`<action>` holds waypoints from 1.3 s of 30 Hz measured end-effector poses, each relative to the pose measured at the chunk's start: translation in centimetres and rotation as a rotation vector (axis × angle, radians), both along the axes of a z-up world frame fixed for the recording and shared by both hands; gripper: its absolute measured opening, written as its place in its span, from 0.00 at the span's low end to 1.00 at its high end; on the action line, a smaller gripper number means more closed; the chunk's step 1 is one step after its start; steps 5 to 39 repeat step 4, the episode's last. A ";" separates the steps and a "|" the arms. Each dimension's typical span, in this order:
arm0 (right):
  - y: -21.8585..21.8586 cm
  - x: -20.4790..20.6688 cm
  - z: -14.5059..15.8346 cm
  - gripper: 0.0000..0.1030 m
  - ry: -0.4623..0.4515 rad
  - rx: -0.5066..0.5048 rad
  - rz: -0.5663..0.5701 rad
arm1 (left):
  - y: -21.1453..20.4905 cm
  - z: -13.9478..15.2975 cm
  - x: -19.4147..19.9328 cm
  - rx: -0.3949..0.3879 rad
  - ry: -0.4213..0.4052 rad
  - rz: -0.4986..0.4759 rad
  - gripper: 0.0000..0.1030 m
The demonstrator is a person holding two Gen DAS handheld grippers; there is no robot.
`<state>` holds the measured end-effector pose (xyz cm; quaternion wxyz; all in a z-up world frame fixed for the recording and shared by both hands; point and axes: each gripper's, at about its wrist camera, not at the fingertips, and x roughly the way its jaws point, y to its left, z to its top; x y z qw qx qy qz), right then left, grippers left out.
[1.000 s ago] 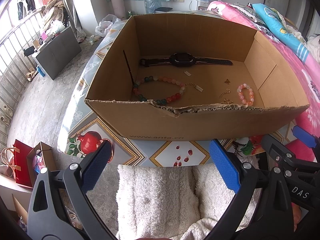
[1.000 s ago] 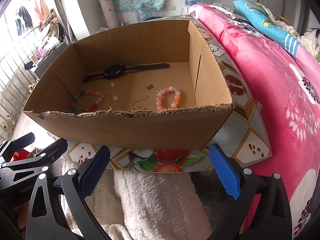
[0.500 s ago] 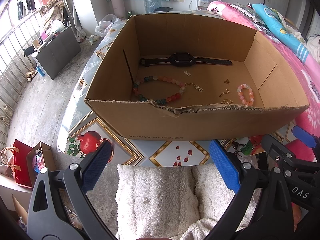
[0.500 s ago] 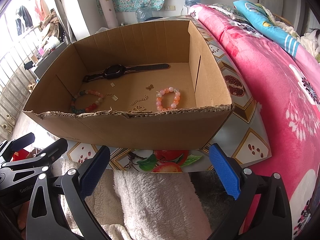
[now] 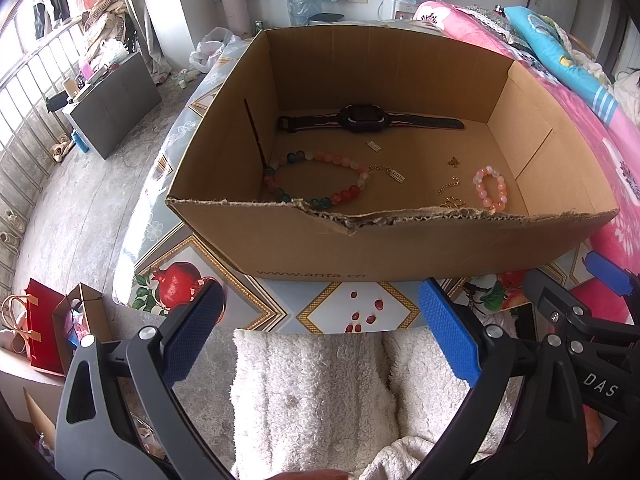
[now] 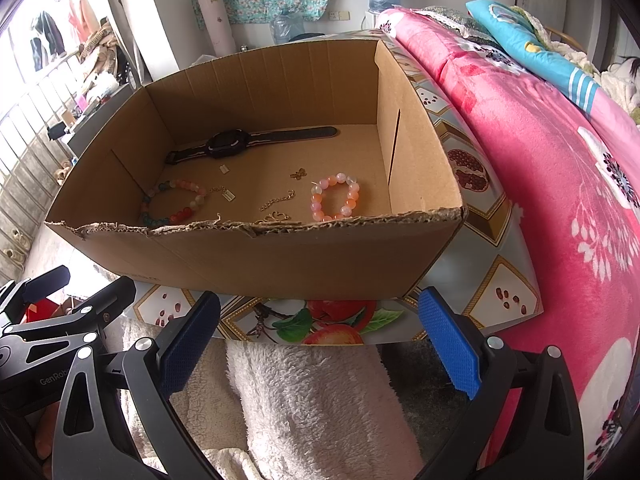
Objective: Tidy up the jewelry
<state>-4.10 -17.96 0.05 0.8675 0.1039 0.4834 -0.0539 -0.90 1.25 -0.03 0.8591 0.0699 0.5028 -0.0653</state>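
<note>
An open cardboard box [image 5: 384,248] [image 6: 260,256] stands on a patterned table. On its floor lie a dark watch [image 5: 362,120] [image 6: 228,145], a large multicoloured bead bracelet [image 5: 320,184] [image 6: 176,204], a small pink-orange bead bracelet [image 5: 491,190] [image 6: 335,197] and several small gold chains and charms [image 5: 450,186] [image 6: 278,202]. My left gripper [image 5: 320,336] is open and empty, held low in front of the box's near wall. My right gripper [image 6: 320,338] is likewise open and empty, beside the left one.
A white fleece-covered lap [image 5: 320,392] [image 6: 320,400] lies under both grippers. A bed with a pink floral blanket [image 6: 560,168] runs along the right. A dark cabinet [image 5: 112,100], red bags [image 5: 40,332] and a railing stand on the left.
</note>
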 end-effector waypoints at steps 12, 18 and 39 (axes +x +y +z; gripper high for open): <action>0.0 0.0 0.0 0.94 0.000 0.000 0.000 | 0.0 -0.1 0.1 -0.002 0.005 -0.001 0.91; 0.0 0.0 0.0 0.94 0.000 0.000 0.000 | 0.0 -0.1 0.1 -0.002 0.005 -0.001 0.91; 0.0 0.0 0.0 0.94 0.000 0.000 0.000 | 0.0 -0.1 0.1 -0.002 0.005 -0.001 0.91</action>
